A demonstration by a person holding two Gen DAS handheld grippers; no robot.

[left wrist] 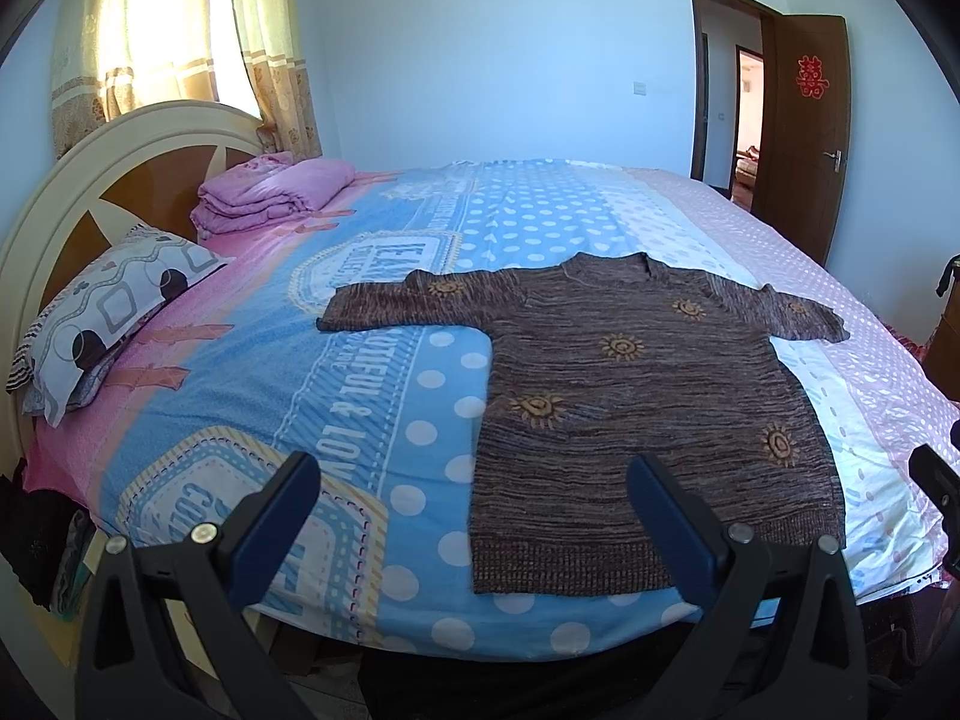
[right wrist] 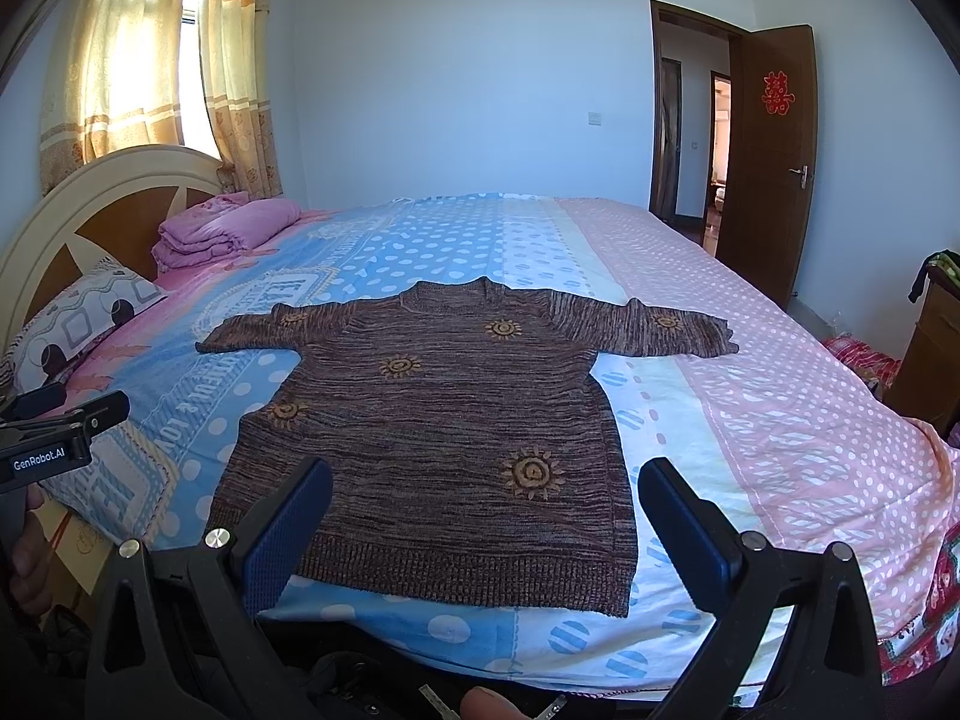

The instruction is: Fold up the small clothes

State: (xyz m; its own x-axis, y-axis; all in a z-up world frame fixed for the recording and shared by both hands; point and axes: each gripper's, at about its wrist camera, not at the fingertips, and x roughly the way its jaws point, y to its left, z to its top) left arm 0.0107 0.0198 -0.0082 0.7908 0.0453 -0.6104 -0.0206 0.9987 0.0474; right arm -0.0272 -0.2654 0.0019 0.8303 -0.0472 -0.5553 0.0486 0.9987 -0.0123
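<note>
Left wrist view: the left gripper (left wrist: 474, 480) hovers at the near edge of the bed (left wrist: 336, 396), jaws spread wide and holding nothing. A brown knitted sweater (left wrist: 648, 396) lies flat on the patterned bedsheet, sleeves extended to both sides, hem toward the camera. Right wrist view: the right gripper (right wrist: 486, 486) is likewise spread wide and empty above the sweater (right wrist: 444, 432) hem. A folded pink blanket (right wrist: 222, 228) rests near the headboard (right wrist: 90, 198).

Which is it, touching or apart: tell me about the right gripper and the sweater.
Apart. In the right wrist view the right gripper hangs open before the bed edge, short of the sweater lying flat.
</note>
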